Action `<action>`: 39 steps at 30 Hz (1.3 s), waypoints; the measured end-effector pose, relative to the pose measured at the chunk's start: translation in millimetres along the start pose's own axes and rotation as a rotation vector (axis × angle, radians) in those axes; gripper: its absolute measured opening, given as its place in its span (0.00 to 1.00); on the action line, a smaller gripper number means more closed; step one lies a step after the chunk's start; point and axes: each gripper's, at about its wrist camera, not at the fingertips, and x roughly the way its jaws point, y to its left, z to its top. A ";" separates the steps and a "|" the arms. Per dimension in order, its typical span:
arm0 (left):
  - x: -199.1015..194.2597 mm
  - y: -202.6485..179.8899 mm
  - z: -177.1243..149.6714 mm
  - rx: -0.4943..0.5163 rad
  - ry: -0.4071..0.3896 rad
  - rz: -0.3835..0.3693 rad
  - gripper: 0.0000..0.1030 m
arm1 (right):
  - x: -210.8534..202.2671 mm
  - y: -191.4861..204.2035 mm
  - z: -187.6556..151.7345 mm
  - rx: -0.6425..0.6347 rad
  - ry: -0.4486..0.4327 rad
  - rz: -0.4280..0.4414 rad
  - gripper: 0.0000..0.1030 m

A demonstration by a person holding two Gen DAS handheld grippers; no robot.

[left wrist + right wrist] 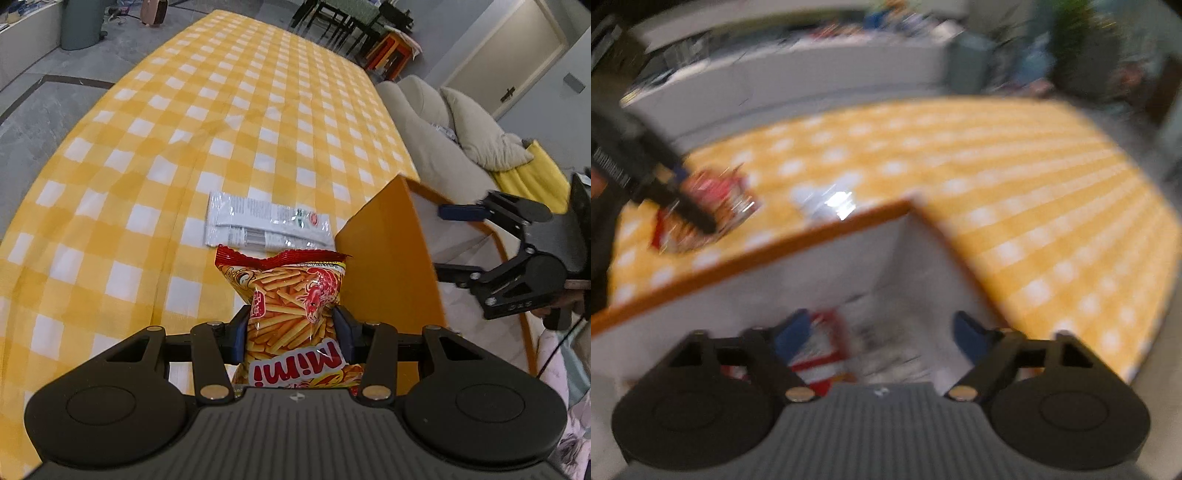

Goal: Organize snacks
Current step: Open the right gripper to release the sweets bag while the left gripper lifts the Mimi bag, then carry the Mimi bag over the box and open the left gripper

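snack bag: red-orange, fries print, pinched | left hand-held gripper: grasping it | right hand-held gripper: released

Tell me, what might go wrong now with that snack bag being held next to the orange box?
The left gripper pinches the puffy red Mimi snack bag around its middle, so the sticks inside could get crushed. The tall orange box with white inside stands close beside it; swinging the bag over might bump its wall. The open right gripper hovers over the box, so the two could collide.
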 end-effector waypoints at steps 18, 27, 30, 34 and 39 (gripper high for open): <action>-53.6 -51.0 -5.3 0.079 -0.098 -0.102 0.51 | -135.8 58.9 -35.4 0.824 -0.231 -0.552 0.91; -44.3 -110.9 -10.3 0.105 -0.070 -0.107 0.51 | -166.3 69.2 -112.5 1.001 -0.327 -0.537 0.91; -26.4 -131.4 -8.6 0.072 -0.049 -0.075 0.51 | -179.1 67.4 -127.1 1.018 -0.376 -0.496 0.94; 6.4 -155.4 -1.5 0.044 0.008 -0.090 0.51 | -173.6 56.6 -145.6 1.067 -0.393 -0.409 0.94; 52.5 -181.5 0.5 0.097 0.034 -0.014 0.51 | -176.9 50.7 -158.9 1.097 -0.389 -0.420 0.94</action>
